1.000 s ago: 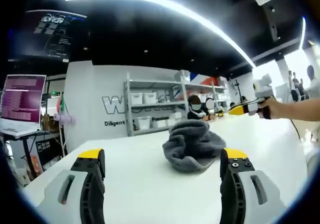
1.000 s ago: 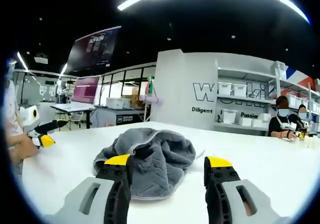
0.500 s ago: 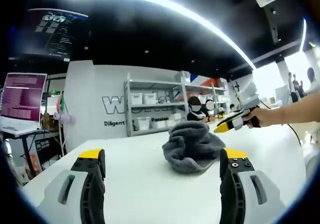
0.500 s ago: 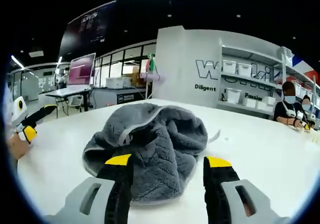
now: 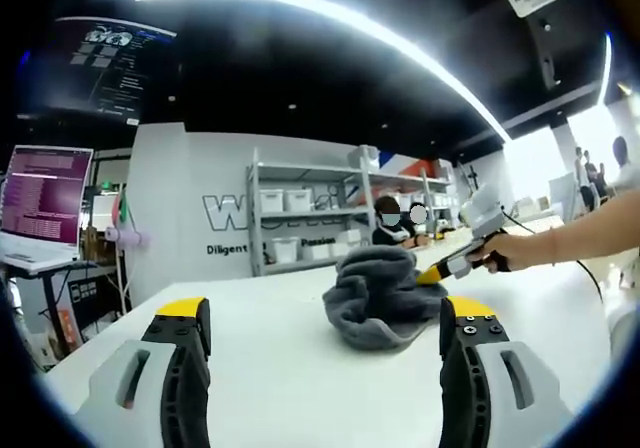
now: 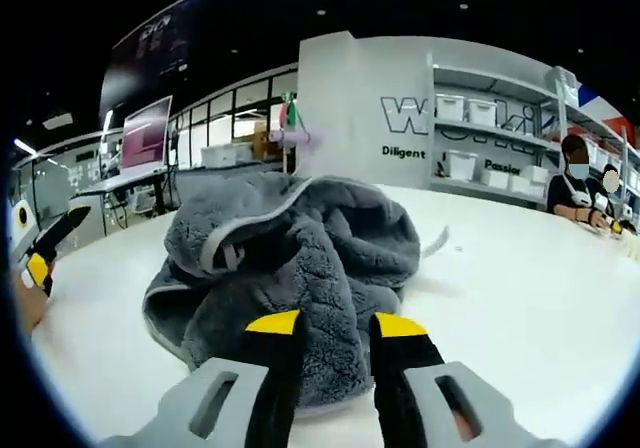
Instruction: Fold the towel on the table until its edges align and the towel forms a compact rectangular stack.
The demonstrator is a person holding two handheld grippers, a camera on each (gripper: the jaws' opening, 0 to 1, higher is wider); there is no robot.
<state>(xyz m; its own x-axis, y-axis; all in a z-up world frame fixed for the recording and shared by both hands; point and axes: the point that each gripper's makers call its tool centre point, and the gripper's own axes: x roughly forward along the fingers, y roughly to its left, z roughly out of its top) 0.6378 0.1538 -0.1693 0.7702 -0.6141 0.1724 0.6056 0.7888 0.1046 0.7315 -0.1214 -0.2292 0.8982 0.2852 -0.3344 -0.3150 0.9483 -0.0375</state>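
Grey towel (image 6: 300, 258), crumpled in 1 heap mid-tabletop (image 6: 520, 268); soft, limp, light. Right hand-held gripper (image 6: 335, 325), jaws narrowed, ungripping, at its near edge; best grasped at hem corners. Left hand-held gripper (image 5: 325, 318) gapes wide, well apart.

The crumpled grey towel (image 6: 290, 258) lay heaped on the white table (image 6: 520, 278) at the centre of the frame. The right tongs (image 6: 335, 326) rose from the bottom edge, their yellow-tipped jaws drawn close together at the towel's near edge (whether they pinched any cloth could not be told). At the far left edge, the left tongs (image 6: 42, 253) showed above the table.
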